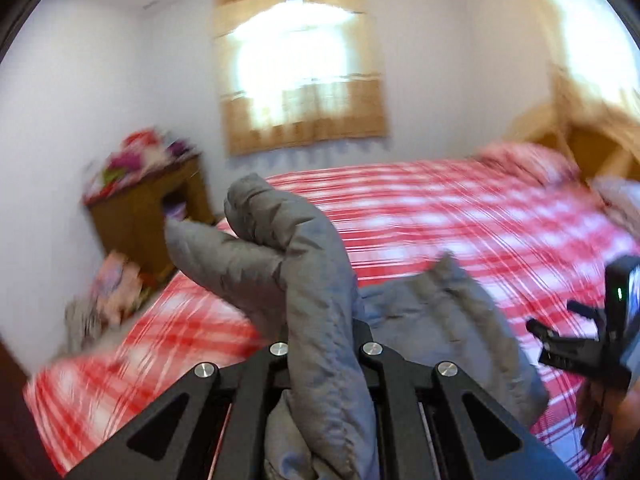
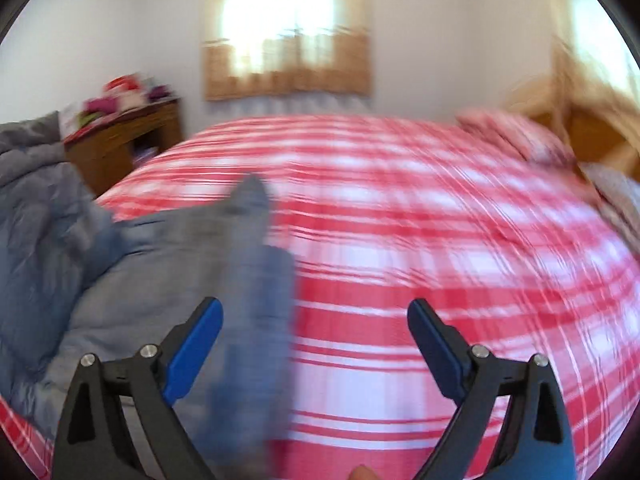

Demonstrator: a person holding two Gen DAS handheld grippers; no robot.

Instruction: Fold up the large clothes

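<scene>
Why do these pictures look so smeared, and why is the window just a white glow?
Left wrist view: the bed and cabinet streak with motion blur, while the gray jacket clamped in the left gripper stays sharper. Right wrist view: the jacket is smeared, the open right gripper crisp. In both, the window is overexposed and the fisheye lens bends the room.

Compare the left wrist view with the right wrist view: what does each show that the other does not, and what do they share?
Only the left wrist view shows the left gripper shut on a fold of the grey padded garment, with the right gripper at the edge. Only the right wrist view shows the right gripper's blue pads spread open, one side of the garment between them. Both show the red checked bed, curtained window and wooden cabinet.
</scene>
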